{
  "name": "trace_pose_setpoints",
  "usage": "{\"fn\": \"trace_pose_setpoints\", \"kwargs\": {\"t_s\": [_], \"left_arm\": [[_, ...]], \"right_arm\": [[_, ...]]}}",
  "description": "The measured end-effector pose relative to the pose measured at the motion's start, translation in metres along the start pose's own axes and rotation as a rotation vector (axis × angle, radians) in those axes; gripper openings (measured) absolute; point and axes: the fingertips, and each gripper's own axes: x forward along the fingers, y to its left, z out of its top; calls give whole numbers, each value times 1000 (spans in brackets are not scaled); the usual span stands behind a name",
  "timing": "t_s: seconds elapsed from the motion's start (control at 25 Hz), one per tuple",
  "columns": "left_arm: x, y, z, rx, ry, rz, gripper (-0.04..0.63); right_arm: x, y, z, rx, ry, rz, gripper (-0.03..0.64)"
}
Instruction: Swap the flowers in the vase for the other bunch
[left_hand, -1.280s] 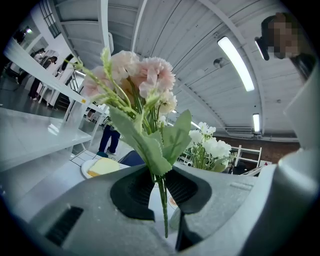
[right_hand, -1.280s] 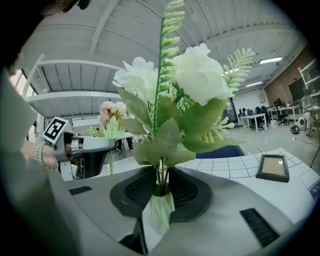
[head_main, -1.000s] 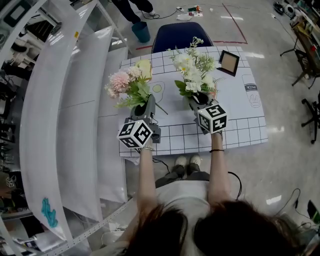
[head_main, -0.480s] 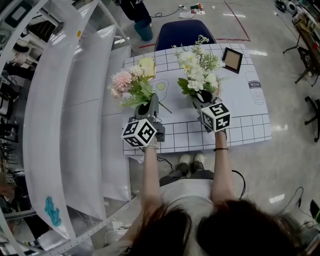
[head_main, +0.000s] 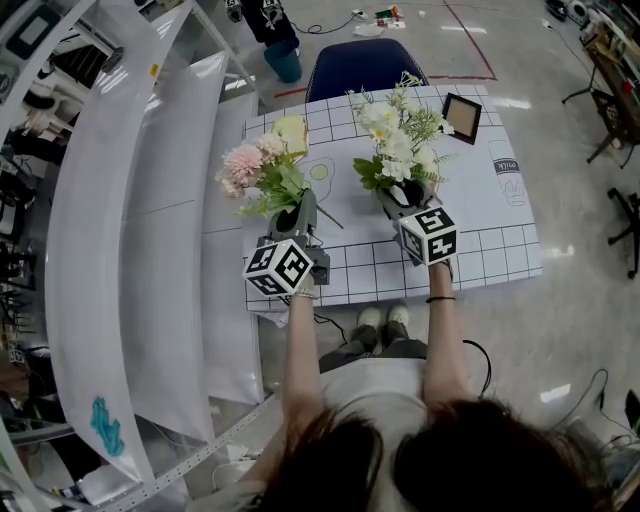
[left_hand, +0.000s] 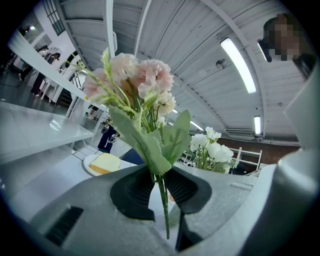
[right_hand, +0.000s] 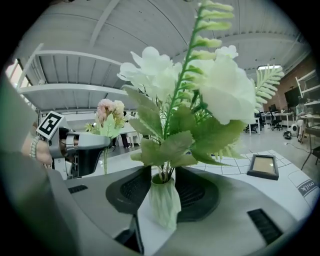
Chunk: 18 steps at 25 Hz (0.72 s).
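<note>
A pink bunch (head_main: 255, 170) stands upright over the table's left part, and my left gripper (head_main: 300, 215) is shut on its thin green stem (left_hand: 162, 200). A white bunch (head_main: 395, 145) sits in a pale green faceted vase (right_hand: 164, 202) on the table. My right gripper (head_main: 402, 200) has just been opening its jaws. They stand open on either side of the vase's neck, with the vase between them, as the right gripper view (right_hand: 162, 192) shows. The left gripper view (left_hand: 160, 192) shows the white bunch (left_hand: 212, 152) behind the pink bunch.
A grid-patterned cloth covers the white table (head_main: 480, 250). A plate with a yellow slab (head_main: 290, 132) lies at the far left and a dark picture frame (head_main: 461, 117) at the far right. Beyond stand a blue chair (head_main: 362, 70) and a blue bin (head_main: 284, 62). White shelving (head_main: 150, 200) runs along the left.
Both hands and both bunches keep their places. Only the head view has shifted slightly.
</note>
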Motion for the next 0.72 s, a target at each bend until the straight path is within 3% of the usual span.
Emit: {"fn": "trace_pose_setpoints", "kwargs": {"t_s": [0.72], "left_arm": [[-9,-3,-4,1,6,-10,63]], "right_arm": [[-11,4,-11,30,11,-17,138]]}}
